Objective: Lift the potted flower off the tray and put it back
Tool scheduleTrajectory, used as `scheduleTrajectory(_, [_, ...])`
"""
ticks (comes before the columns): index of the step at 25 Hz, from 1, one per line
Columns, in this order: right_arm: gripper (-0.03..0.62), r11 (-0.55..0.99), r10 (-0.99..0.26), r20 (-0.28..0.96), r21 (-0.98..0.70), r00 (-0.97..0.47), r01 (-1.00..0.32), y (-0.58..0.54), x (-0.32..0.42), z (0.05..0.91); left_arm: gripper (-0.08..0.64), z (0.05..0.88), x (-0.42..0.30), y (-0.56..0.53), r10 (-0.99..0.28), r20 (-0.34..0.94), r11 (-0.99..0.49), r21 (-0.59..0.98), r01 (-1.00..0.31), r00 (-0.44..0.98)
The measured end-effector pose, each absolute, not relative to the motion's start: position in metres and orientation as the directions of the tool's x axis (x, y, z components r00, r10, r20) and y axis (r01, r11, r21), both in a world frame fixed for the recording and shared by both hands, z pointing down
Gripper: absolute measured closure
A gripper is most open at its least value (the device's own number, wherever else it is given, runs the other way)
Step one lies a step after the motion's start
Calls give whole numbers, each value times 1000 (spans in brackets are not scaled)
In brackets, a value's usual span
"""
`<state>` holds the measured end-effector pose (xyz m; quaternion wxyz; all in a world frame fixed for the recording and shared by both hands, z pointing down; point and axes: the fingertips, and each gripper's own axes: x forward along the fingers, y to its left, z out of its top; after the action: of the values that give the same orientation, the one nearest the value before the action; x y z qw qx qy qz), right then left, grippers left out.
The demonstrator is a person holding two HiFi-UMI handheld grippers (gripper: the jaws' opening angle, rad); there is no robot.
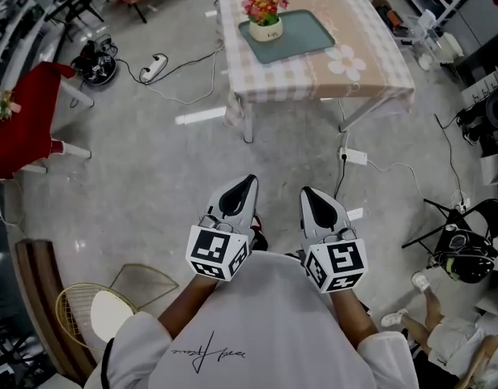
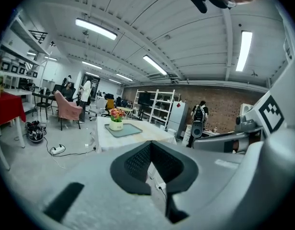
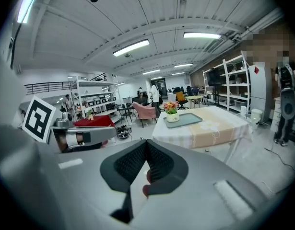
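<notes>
The potted flower (image 1: 264, 16), pink and orange blooms in a cream pot, stands on the left part of a grey-green tray (image 1: 297, 34) on a table with a checked cloth (image 1: 370, 63). From the left gripper view the potted flower (image 2: 116, 119) and tray (image 2: 128, 130) look small and far off; the right gripper view has the potted flower (image 3: 171, 112) on its tray (image 3: 185, 119) ahead. My left gripper (image 1: 249, 182) and right gripper (image 1: 306, 193) are held side by side over the floor, well short of the table. Both are shut with nothing between the jaws.
A red-covered table (image 1: 26, 116) stands at the left, with a power strip (image 1: 155, 65) and cables on the floor nearby. Another power strip (image 1: 351, 156) lies by the table leg. A wicker chair (image 1: 91, 310) sits at lower left, a person (image 1: 443, 331) at lower right.
</notes>
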<state>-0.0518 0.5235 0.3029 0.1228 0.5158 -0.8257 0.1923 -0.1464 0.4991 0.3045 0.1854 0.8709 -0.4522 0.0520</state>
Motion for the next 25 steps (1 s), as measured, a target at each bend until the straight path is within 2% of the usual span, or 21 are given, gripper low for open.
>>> scheduleTrajectory(13, [581, 359, -828, 369, -226, -421, -905, 505, -74, 295, 561, 296, -165, 476, -723, 238, -595, 265, -759, 649])
scheduleTrajectory(25, [584, 371, -806, 396, -239, -439, -897, 472, -61, 311, 561, 314, -154, 452, -713, 269, -563, 332, -757, 648])
